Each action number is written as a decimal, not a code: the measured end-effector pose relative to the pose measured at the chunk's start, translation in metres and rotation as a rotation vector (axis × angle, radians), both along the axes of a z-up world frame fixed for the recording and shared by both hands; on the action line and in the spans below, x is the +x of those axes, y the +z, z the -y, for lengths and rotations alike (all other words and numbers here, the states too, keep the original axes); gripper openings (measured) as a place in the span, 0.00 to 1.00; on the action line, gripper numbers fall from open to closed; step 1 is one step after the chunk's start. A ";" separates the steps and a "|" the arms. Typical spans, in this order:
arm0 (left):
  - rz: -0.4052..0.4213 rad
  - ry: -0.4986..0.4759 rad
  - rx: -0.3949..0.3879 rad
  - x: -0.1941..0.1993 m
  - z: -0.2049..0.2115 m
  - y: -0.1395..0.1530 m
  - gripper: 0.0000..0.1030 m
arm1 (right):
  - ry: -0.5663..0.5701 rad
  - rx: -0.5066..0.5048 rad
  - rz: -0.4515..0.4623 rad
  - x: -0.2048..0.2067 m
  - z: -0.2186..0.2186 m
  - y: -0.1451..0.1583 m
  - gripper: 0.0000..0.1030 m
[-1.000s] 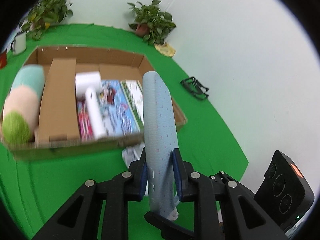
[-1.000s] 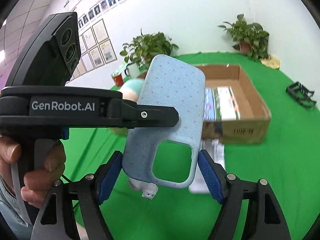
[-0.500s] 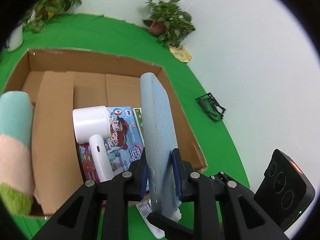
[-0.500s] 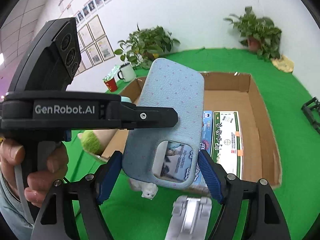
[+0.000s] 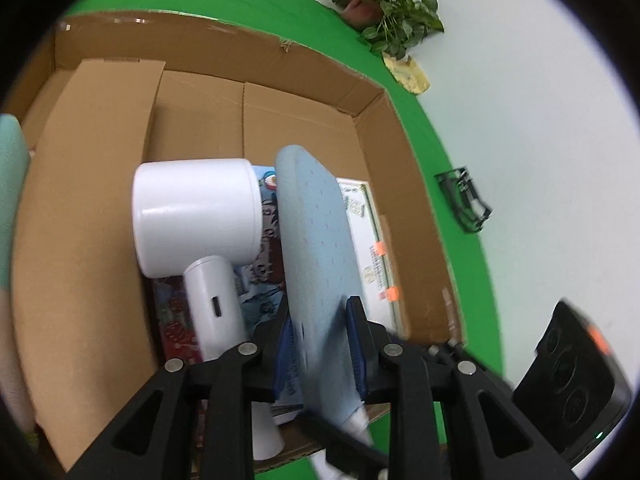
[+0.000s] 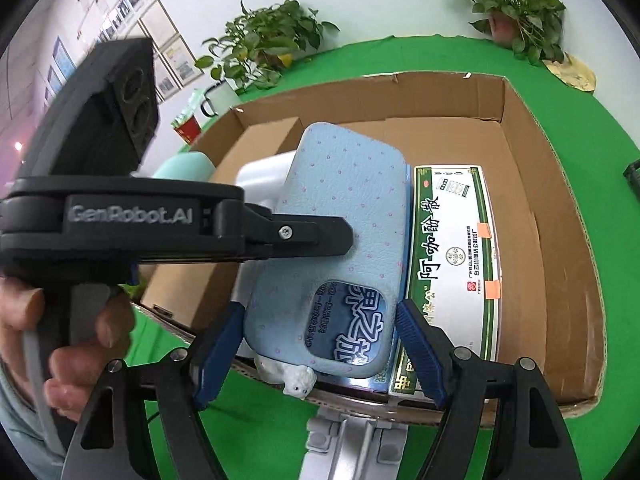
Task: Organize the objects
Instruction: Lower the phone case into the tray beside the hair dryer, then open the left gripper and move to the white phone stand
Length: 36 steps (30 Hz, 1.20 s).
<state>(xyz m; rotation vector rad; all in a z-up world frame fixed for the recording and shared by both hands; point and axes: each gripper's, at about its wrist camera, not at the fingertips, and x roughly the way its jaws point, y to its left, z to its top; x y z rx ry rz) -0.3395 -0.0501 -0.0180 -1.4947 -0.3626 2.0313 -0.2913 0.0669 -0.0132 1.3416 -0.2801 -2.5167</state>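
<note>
Firmly clamped: hand-held gripper [image 5: 320,344], phone case [image 5: 320,248].

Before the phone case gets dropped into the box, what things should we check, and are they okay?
1. Left claw grips the phone case: ok, its pads press both faces.
2. Right claw is off the case: cannot tell, its pads sit close beside both edges.
3. Case is over the cardboard box: ok.
4. Free floor in the box: ok, bare cardboard shows behind the green medicine box.
5. Straight below the case is free: not ok, a picture book and the white hair dryer lie there.
6. The little white charm hangs free: ok, it dangles at the box's front wall.
</note>
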 end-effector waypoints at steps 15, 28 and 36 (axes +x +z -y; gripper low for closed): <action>-0.274 0.061 -0.136 0.057 0.047 0.045 0.26 | 0.034 0.120 -0.008 0.008 0.019 -0.009 0.81; -0.657 0.200 -0.239 0.129 0.066 0.074 0.82 | -0.058 0.231 -0.218 0.099 -0.002 0.028 1.00; -0.524 0.137 -0.212 0.158 0.061 0.024 0.82 | -0.031 0.116 -0.046 0.160 -0.013 -0.034 1.00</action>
